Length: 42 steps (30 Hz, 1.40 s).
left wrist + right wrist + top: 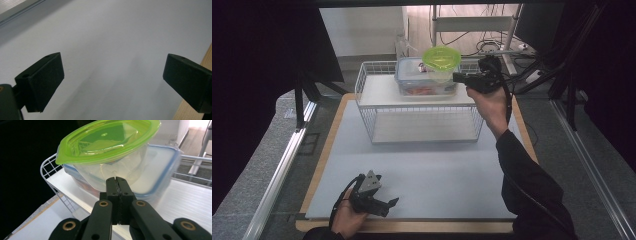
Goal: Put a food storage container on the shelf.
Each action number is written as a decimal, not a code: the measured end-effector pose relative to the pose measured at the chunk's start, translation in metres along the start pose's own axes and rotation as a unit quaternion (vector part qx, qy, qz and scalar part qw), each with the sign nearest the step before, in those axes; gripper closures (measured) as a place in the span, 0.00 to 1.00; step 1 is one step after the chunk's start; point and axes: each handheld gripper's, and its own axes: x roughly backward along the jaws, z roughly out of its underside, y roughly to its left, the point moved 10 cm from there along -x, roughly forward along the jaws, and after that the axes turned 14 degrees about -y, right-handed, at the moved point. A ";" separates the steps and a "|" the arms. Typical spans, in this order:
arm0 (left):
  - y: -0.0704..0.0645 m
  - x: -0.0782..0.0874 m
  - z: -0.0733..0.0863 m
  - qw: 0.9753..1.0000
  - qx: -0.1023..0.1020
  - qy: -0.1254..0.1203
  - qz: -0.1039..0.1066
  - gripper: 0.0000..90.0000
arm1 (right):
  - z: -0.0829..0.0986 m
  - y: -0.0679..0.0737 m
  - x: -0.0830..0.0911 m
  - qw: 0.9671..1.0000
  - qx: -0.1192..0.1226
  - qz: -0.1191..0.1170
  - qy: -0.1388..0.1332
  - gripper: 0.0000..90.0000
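Sitting on the top shelf of the white wire rack (367, 95), near the back edge of the bench (437, 175), is a clear plastic box with a blue rim (412, 80). A clear round tub with a green lid (110, 150) rests tilted on top of that box. The right gripper (116, 185) is just beside the tub, with its jaws pressed together on nothing. The left gripper (112, 77) is low by the front left corner of the bench, its jaws wide apart.

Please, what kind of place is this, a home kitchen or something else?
Probably a lab or recording workstation, not a kitchen: a table with a plain grey mat, black curtains at the sides, and cables with a monitor behind the wire rack.
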 end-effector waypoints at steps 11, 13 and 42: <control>0.000 0.000 0.000 1.000 -0.002 0.002 0.000 0.04 | 0.004 0.022 -0.020 1.000 0.008 -0.023 0.008 1.00; 0.000 0.000 0.000 1.000 -0.002 0.002 0.000 0.04 | 0.003 0.023 -0.023 1.000 0.008 -0.021 0.010 1.00; -0.001 0.000 0.000 1.000 -0.004 0.001 0.002 0.04 | 0.011 0.040 -0.053 0.999 0.014 -0.037 0.000 0.75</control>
